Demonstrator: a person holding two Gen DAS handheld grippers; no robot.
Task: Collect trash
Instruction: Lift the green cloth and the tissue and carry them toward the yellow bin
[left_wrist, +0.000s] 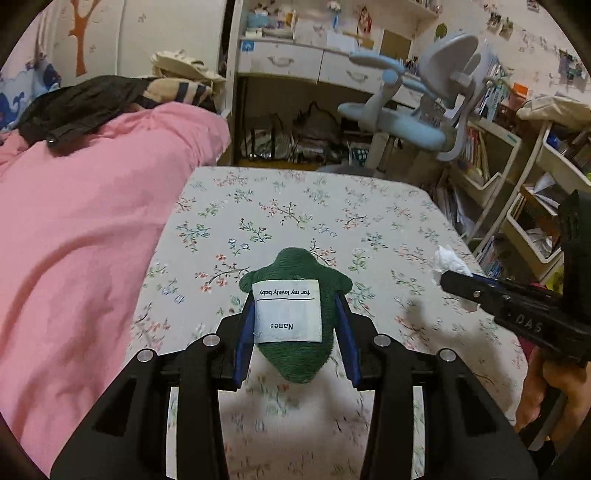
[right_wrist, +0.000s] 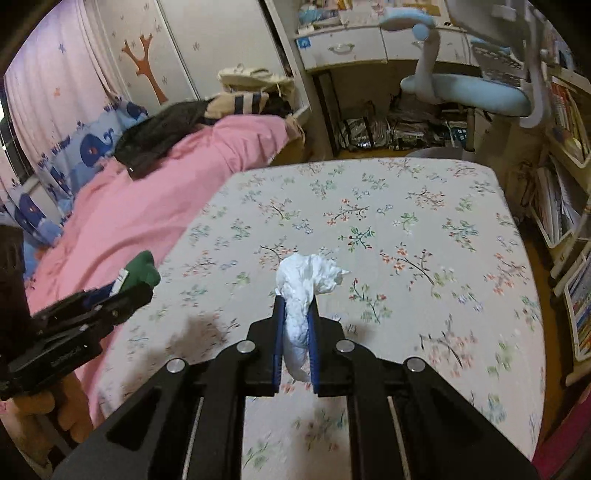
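My left gripper is shut on a green knitted piece with a white "Name:" label, held above the floral bedsheet. My right gripper is shut on a crumpled white tissue, held above the same sheet. In the left wrist view the right gripper and its tissue show at the right. In the right wrist view the left gripper with the green piece shows at the left.
A pink duvet covers the left of the bed, with dark clothes on it. A blue-grey desk chair and a desk stand beyond the foot. Shelves of books line the right side.
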